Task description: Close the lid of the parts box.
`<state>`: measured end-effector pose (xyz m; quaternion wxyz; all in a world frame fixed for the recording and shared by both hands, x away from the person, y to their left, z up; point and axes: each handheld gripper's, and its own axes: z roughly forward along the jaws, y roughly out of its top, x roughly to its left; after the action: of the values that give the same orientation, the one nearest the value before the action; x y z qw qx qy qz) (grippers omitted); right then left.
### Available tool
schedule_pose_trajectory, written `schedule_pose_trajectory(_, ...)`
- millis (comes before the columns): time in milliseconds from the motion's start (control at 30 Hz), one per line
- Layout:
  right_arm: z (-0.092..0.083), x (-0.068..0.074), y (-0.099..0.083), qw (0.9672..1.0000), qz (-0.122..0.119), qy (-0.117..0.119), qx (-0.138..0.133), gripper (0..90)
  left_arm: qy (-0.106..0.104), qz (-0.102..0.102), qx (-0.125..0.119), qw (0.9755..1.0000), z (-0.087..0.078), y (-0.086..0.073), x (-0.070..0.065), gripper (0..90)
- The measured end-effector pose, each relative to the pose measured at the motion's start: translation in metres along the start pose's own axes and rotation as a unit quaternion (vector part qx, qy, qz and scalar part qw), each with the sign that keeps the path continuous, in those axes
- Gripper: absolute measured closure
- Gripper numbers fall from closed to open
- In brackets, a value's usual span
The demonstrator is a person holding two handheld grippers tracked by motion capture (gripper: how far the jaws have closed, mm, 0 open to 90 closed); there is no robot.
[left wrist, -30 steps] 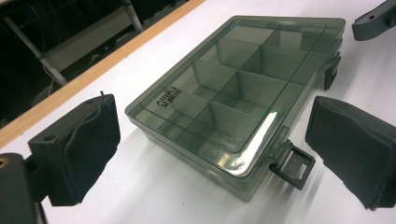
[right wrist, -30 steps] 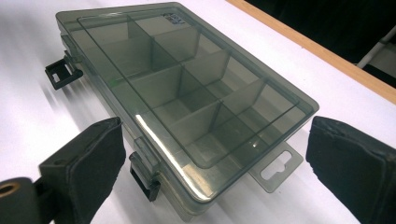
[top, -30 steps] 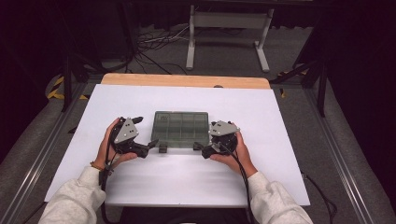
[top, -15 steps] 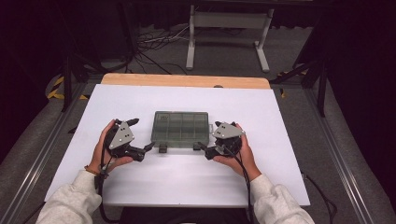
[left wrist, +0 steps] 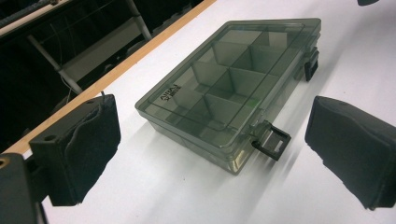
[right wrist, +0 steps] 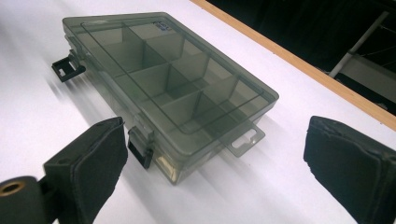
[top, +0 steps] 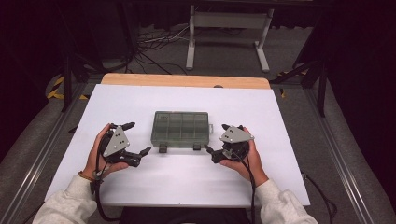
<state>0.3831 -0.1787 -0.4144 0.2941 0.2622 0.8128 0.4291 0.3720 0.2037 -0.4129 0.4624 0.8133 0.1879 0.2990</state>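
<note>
A smoky clear compartment box [top: 181, 128] lies at the middle of the white table [top: 196, 100], lid down, its cells empty. Two black latches [top: 163, 149] [top: 196, 147] on its near side stick outward, unclipped. My left gripper [top: 138, 138] is held open just left of the box's near corner. In the left gripper view the box [left wrist: 229, 93] and one latch [left wrist: 272, 142] lie ahead of the open left gripper [left wrist: 212, 140]. My right gripper [top: 215, 137] is open at the box's right near corner, its left pad [right wrist: 93, 163] beside a latch [right wrist: 140, 149] of the box [right wrist: 168, 74].
A wooden strip [top: 187, 80] runs along the table's far edge. Beyond it stand a white metal stand [top: 229, 32] and cables on the dark floor. White tabletop stretches around the box on all sides.
Both grippers have drawn slightly outward, away from the latches on the box's near side. The box has not moved.
</note>
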Motion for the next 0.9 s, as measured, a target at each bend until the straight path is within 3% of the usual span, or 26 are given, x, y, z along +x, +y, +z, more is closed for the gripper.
schedule_pose_trajectory(700,-0.032,0.005,-0.022,0.9999,-0.004,-0.013,0.005,7.0,-0.011,0.010,0.010,0.9998,-0.022,-0.015,-0.013,4.5)
schedule_pose_trajectory(900,-0.037,0.007,-0.029,0.9998,-0.007,-0.018,0.012,6.9,-0.012,0.005,0.017,0.9998,-0.027,-0.022,-0.014,4.4)
